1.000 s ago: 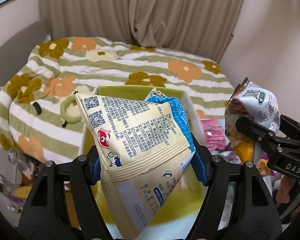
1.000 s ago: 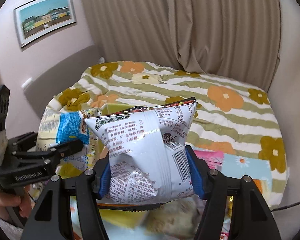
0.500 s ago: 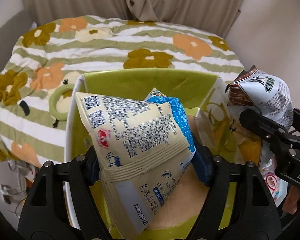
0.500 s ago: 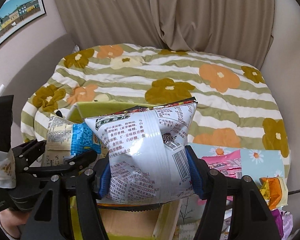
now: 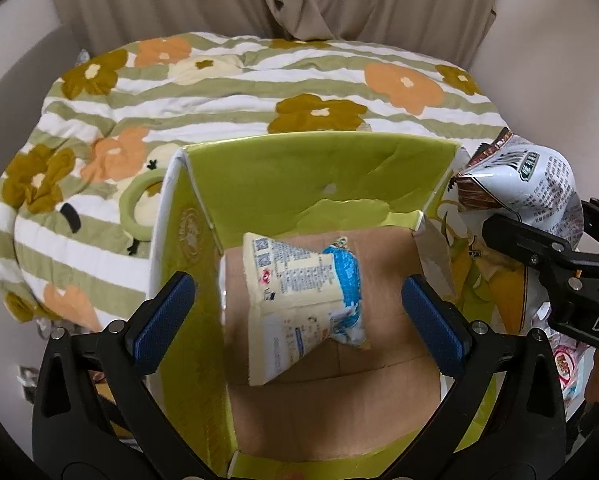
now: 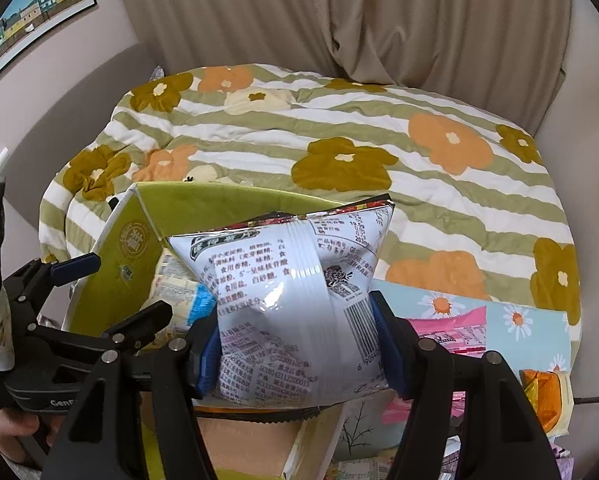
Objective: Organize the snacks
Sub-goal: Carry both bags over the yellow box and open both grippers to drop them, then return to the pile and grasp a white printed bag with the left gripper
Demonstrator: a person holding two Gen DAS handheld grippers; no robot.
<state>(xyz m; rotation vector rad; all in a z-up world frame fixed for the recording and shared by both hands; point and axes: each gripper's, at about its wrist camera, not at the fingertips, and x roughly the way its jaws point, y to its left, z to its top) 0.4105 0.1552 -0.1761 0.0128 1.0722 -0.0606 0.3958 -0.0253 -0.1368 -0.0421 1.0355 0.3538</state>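
Black left claw (image 5: 297,300), blue ribbed pads (image 5: 161,322) (silver screws), white lettering

- Soft, even daylight fills both views; no hard shadows show.
- The white snack bag (image 6: 295,304) shows small glare spots on its creases.
- Strong fisheye bending curves the bed (image 5: 259,80) edges; the corners are black.
- Focus is sharp; only the box (image 5: 299,176) floor is dimmer.

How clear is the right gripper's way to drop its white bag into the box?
Probably clear: the right gripper, shut on the white bag, sits beside the open-topped box; only one cream bag lies inside.
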